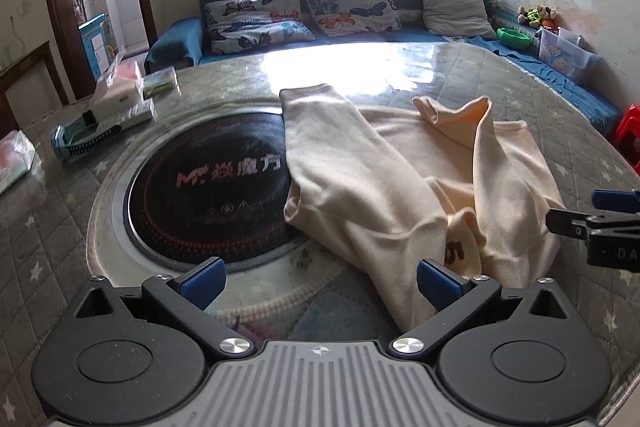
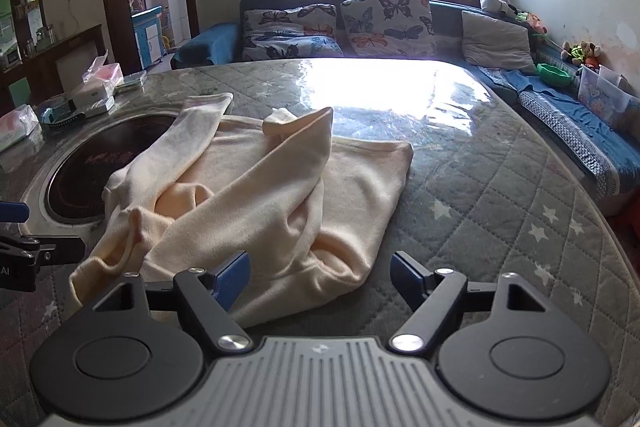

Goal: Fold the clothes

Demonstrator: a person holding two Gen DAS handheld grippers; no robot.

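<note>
I see the cream sweater (image 1: pixel 404 183) lying rumpled on the quilted surface (image 2: pixel 500 195), both sleeves thrown across its body and one edge overlapping the round black cooktop (image 1: pixel 208 187). My left gripper (image 1: pixel 320 281) hangs wide and empty, the garment's near hem just by its right finger. My right gripper (image 2: pixel 320 279) is spread wide too, its left finger over the sweater's near corner, gripping nothing.

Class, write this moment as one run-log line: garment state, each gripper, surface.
cream sweatshirt: sleeves folded in, lying flat | left gripper: open, empty | right gripper: open, empty | quilted table cover: under garment
</note>
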